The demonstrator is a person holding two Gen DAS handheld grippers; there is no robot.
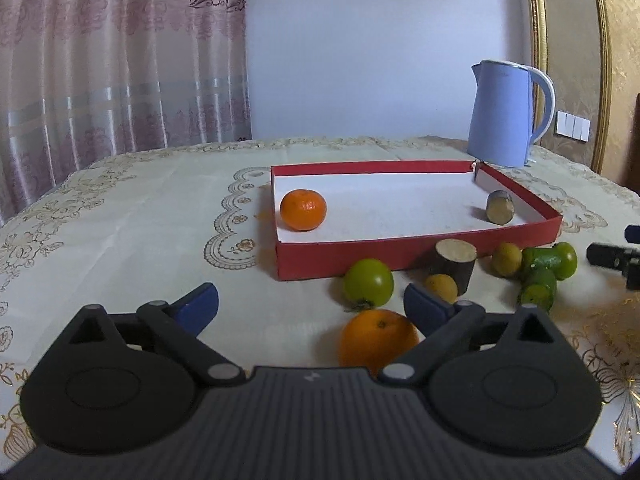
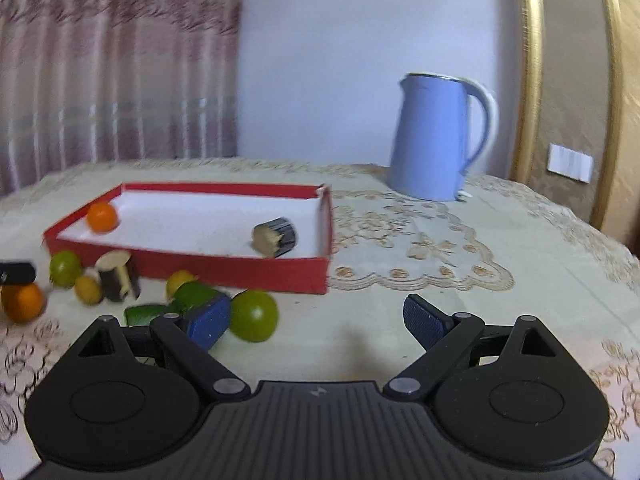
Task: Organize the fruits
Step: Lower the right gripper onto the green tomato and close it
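A shallow red box (image 1: 400,249) holds a tangerine (image 1: 303,210) at its left and a short cut stalk piece (image 1: 500,207) at its right. In front of it lie a green fruit (image 1: 368,282), a dark stalk piece (image 1: 456,262), two small yellow fruits (image 1: 441,287) and green pieces (image 1: 548,268). My left gripper (image 1: 312,304) is open; a large orange (image 1: 378,338) lies low between its fingers, close to the right one, with no pad pressing on it. My right gripper (image 2: 316,320) is open too, with a round green fruit (image 2: 254,316) just inside its left finger.
A blue kettle (image 1: 506,116) stands behind the box's right corner on the embroidered tablecloth (image 1: 140,220). A curtain hangs at the back left and a gold-framed panel at the right. In the right wrist view the cloth (image 2: 480,272) stretches to the right of the box (image 2: 240,272).
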